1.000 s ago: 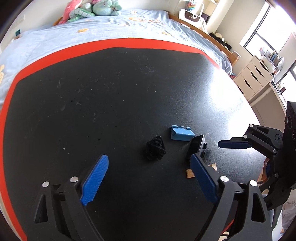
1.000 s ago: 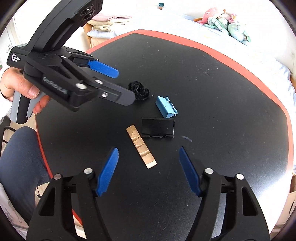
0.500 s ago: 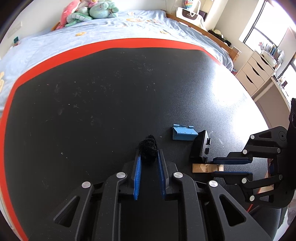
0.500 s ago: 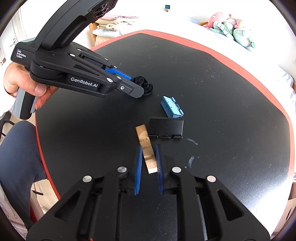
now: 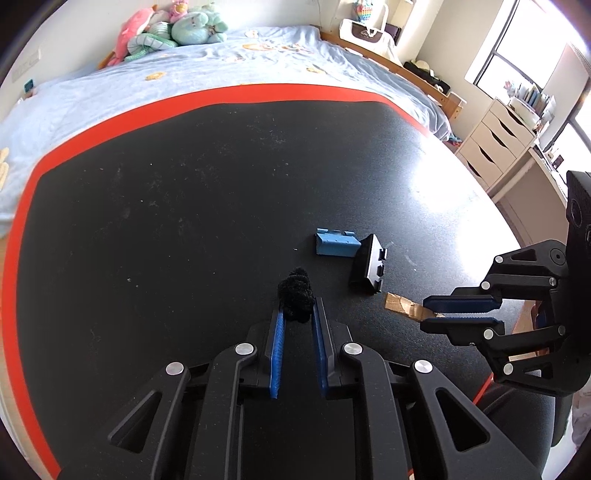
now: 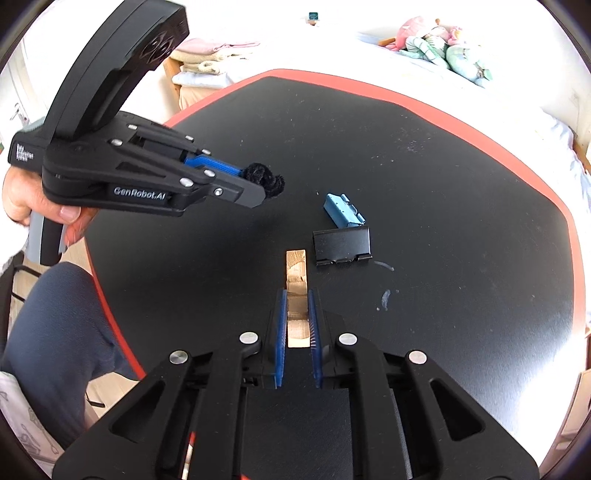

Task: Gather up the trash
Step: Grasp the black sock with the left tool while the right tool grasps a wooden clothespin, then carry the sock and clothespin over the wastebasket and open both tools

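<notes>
My left gripper [image 5: 297,312] is shut on a black fuzzy wad [image 5: 295,291], which sticks out past its blue pads; the right wrist view shows the same wad [image 6: 264,179] held just above the table. My right gripper [image 6: 296,295] is shut on a notched strip of light wood [image 6: 296,269], with its far end pointing away from me. From the left wrist view that wooden strip [image 5: 400,304] juts out of the right gripper [image 5: 424,314] at the right. A blue clip [image 6: 343,210] and a black clip [image 6: 341,245] lie on the black table [image 6: 443,221] beside each other.
The round table has a red rim [image 5: 110,122]. A bed with a blue sheet [image 5: 184,62] and soft toys [image 5: 166,29] stands behind it. White drawers [image 5: 495,144] stand at the right. A person's hand [image 6: 33,199] holds the left gripper; a knee in dark trousers [image 6: 55,339] is at the table's edge.
Both grippers went from wide open to shut: the left on the black wad, the right on the wooden strip. Both things have since come up slightly off the table.
</notes>
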A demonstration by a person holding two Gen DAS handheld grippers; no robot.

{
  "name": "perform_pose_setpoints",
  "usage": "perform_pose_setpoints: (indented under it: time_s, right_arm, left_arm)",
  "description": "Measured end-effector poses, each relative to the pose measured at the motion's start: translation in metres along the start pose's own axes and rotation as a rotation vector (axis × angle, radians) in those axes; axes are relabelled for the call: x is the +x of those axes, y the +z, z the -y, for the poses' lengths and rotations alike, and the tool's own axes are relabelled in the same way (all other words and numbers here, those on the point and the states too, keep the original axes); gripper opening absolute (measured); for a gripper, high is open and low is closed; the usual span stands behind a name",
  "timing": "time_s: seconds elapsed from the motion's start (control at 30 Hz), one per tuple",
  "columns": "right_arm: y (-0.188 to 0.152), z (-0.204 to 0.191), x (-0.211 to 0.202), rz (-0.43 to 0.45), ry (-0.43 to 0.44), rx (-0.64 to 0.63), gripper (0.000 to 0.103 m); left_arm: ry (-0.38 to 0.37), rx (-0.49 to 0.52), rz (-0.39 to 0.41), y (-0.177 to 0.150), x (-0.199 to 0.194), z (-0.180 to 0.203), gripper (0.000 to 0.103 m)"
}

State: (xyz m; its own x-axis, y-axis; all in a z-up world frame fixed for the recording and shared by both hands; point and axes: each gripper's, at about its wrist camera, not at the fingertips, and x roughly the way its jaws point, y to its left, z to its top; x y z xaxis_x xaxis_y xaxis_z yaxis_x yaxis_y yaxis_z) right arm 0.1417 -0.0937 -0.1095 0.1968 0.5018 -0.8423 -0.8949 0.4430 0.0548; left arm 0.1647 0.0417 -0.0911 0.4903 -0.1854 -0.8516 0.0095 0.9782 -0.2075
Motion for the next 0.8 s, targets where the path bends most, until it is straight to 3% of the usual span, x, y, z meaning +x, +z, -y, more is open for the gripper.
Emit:
perform_pose_setpoints:
  time_s: [0.4, 0.8]
  right_arm:
    - [-0.015, -0.028, -0.058, 0.07, -0.02, 0.074, 0.011]
    - [-0.052, -0.059, -0.109, 0.12, -0.051, 0.119, 0.011]
  left_arm:
    - [-0.023, 0.057, 0.055, -0.027, -0.055, 0.033, 0.014]
    - [-0.013, 0.119, 0.087, -0.074, -0.094, 0.066, 0.014]
